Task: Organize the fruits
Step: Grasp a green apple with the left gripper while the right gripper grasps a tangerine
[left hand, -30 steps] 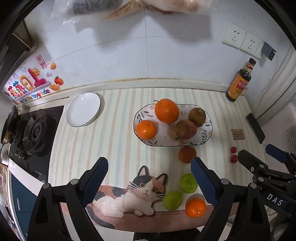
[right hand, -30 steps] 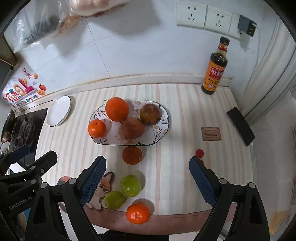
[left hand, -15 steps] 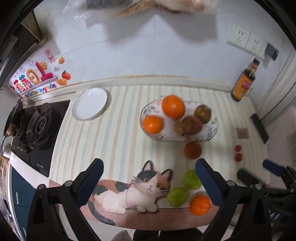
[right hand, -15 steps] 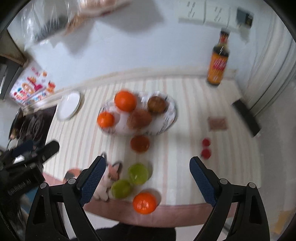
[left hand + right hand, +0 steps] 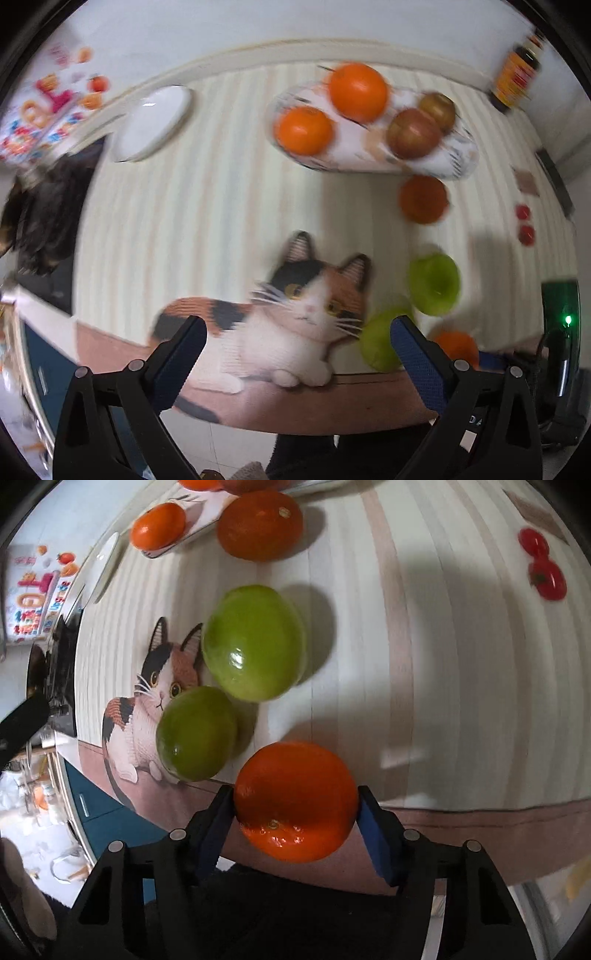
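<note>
The orange (image 5: 295, 801) lies right between the closing fingers (image 5: 376, 834) of the right gripper (image 5: 295, 823), both pads touching it, while the left gripper (image 5: 299, 354), spread wide, hangs over the cat mat (image 5: 280, 314).

wall (image 5: 258, 26): plain white, kid's stickers (image 5: 48, 107) at left
counter (image 5: 207, 192): striped cloth
cooktop (image 5: 48, 218): black, left edge

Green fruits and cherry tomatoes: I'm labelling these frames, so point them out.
Far green fruit (image 5: 255, 642), right wrist view, middle of skin.
Near green fruit (image 5: 195, 734), right wrist view, middle of skin.
Cherry tomatoes (image 5: 546, 579), right wrist view, nearer tomato's middle.
</note>
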